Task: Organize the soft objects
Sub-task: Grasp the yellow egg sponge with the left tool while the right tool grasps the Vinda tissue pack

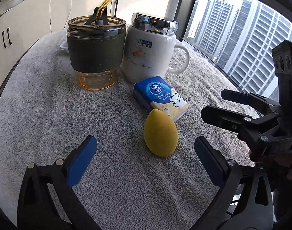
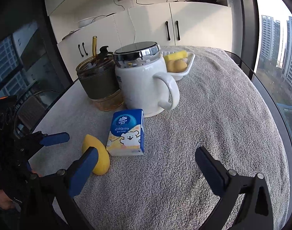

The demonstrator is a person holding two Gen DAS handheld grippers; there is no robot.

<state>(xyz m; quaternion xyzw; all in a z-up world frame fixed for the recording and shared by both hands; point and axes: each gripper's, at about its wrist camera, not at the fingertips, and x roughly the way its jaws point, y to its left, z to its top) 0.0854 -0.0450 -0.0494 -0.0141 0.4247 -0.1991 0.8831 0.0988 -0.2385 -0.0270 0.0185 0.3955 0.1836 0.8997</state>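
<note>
My worry is the yellow sponge egg (image 1: 161, 133) rolling off line if one pad clips it first, since it lies touching the tissue pack (image 1: 161, 97) on the grey towel (image 1: 107, 115). I have the left gripper (image 1: 146, 153) low, jaws spread, the egg just ahead. The right gripper (image 2: 146, 164) hovers spread and empty beside it

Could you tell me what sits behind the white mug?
Behind the white mug sits a white tray holding yellow soft pieces; the mug hides the tray's near left part.
</note>
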